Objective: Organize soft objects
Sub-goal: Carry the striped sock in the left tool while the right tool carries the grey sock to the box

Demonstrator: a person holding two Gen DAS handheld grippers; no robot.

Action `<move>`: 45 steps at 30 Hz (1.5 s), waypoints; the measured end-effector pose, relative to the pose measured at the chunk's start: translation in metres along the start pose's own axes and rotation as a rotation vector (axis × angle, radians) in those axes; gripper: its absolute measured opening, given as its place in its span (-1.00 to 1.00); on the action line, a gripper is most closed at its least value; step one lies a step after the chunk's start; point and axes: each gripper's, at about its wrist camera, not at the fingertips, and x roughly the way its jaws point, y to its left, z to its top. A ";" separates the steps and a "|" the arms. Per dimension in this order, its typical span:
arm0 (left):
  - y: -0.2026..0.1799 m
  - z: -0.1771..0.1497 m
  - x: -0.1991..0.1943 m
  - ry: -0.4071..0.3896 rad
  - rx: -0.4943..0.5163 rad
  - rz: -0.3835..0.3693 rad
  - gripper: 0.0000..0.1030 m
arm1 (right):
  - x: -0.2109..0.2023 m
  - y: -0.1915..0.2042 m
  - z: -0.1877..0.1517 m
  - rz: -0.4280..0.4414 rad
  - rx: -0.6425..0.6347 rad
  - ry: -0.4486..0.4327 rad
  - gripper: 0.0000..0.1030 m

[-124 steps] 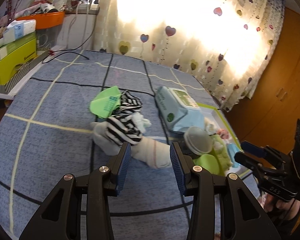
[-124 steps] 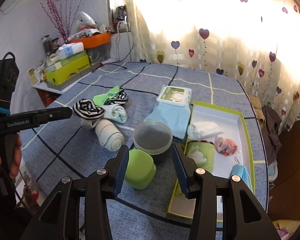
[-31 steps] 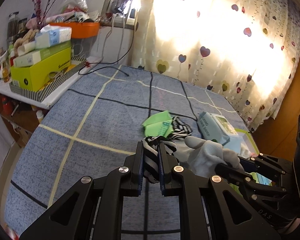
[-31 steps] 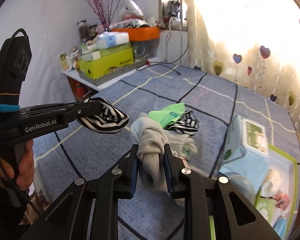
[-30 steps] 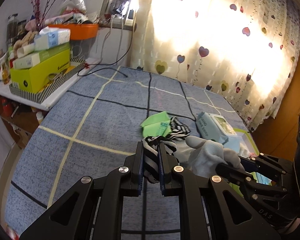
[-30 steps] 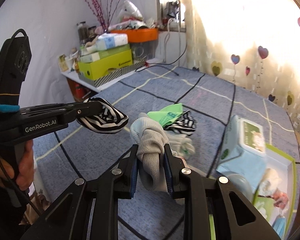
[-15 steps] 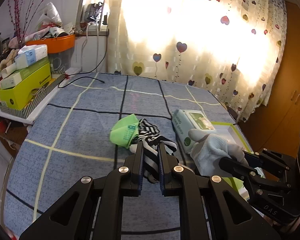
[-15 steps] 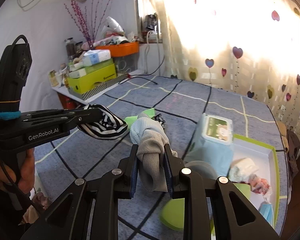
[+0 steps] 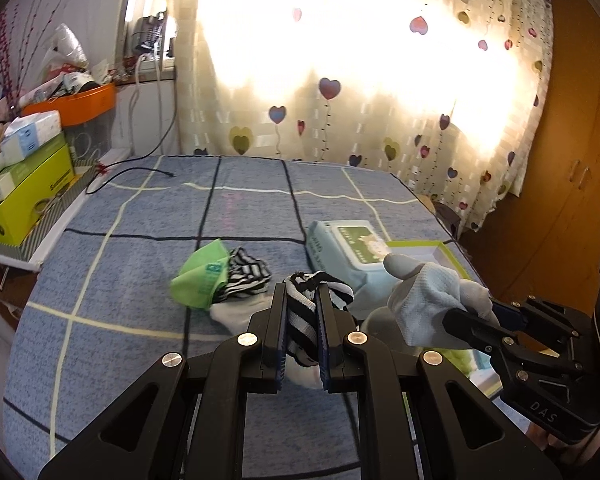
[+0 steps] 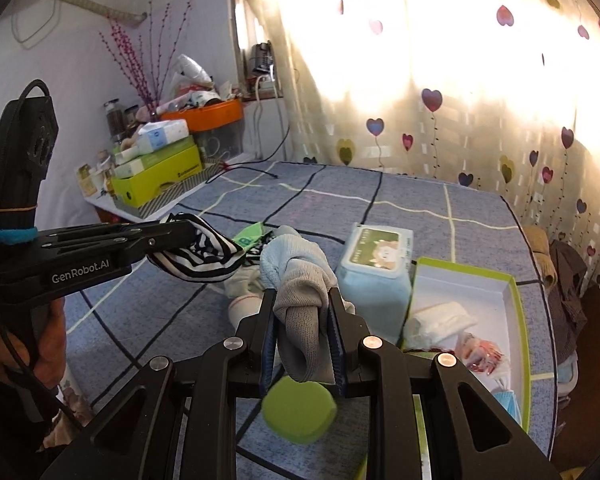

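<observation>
Striped black-and-white sock (image 9: 306, 312) is clenched in the left tongs (image 9: 302, 330), lifted clear of the blue surface (image 9: 140, 248) just left of the wipes pack (image 9: 350, 248); the right tongs (image 10: 302, 344) pinch a grey-blue sock (image 10: 300, 280) in front of that pack. Best, I judge, to keep both grips firm and carry them right of the pack, toward the green-rimmed tray (image 10: 516, 308), without snagging the loose pile. Only the right view shows the tray's contents and the green lid (image 10: 298, 412); only the left shows the green cloth (image 9: 200, 280) plainly.
</observation>
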 end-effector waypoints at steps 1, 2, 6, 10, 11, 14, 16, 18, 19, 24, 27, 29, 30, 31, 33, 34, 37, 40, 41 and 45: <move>-0.003 0.001 0.002 0.001 0.004 -0.005 -0.75 | -0.002 -0.005 -0.002 -0.007 0.009 -0.002 -0.58; -0.006 0.002 0.003 0.003 0.009 -0.010 -0.75 | -0.002 -0.008 -0.002 -0.011 0.015 -0.003 -0.58; -0.023 0.008 0.010 0.010 0.034 -0.041 -0.75 | -0.008 -0.026 -0.006 -0.038 0.043 -0.009 -0.58; -0.039 0.012 0.017 0.020 0.055 -0.075 -0.75 | -0.016 -0.045 -0.011 -0.071 0.072 -0.017 -0.58; -0.043 0.013 0.019 0.023 0.061 -0.084 -0.75 | -0.018 -0.051 -0.012 -0.082 0.081 -0.020 -0.58; -0.058 0.017 0.025 0.030 0.079 -0.110 -0.75 | -0.025 -0.066 -0.017 -0.112 0.101 -0.024 -0.58; -0.065 0.019 0.029 0.034 0.088 -0.120 -0.75 | -0.028 -0.077 -0.019 -0.131 0.118 -0.026 -0.58; -0.073 0.021 0.033 0.039 0.095 -0.136 -0.75 | -0.031 -0.085 -0.021 -0.146 0.132 -0.026 -0.58; -0.075 0.021 0.034 0.039 0.097 -0.140 -0.75 | -0.033 -0.090 -0.023 -0.156 0.141 -0.027 -0.58; -0.090 0.021 0.043 0.053 0.114 -0.166 -0.75 | -0.037 -0.109 -0.029 -0.187 0.173 -0.022 -0.58; -0.097 0.020 0.047 0.064 0.118 -0.182 -0.75 | -0.039 -0.117 -0.035 -0.202 0.190 -0.014 -0.58; -0.101 0.018 0.049 0.071 0.123 -0.191 -0.75 | -0.038 -0.120 -0.039 -0.209 0.197 -0.004 -0.58; -0.104 0.018 0.051 0.076 0.126 -0.198 -0.75 | -0.038 -0.121 -0.041 -0.211 0.200 0.001 -0.58; -0.106 0.017 0.052 0.081 0.129 -0.202 -0.75 | -0.038 -0.123 -0.044 -0.213 0.204 0.009 -0.58; -0.111 0.015 0.055 0.090 0.135 -0.214 -0.75 | -0.036 -0.127 -0.050 -0.220 0.217 0.026 -0.58; -0.112 0.014 0.056 0.093 0.138 -0.219 -0.75 | -0.034 -0.129 -0.054 -0.221 0.226 0.039 -0.58; -0.118 0.012 0.059 0.102 0.145 -0.227 -0.75 | -0.026 -0.133 -0.063 -0.221 0.244 0.073 -0.58; -0.120 0.011 0.061 0.108 0.148 -0.230 -0.75 | -0.014 -0.138 -0.070 -0.213 0.262 0.105 -0.58; -0.120 0.011 0.062 0.109 0.148 -0.229 -0.75 | -0.008 -0.139 -0.072 -0.209 0.264 0.115 -0.58; -0.122 0.012 0.064 0.113 0.151 -0.228 -0.75 | 0.012 -0.146 -0.077 -0.214 0.272 0.157 -0.57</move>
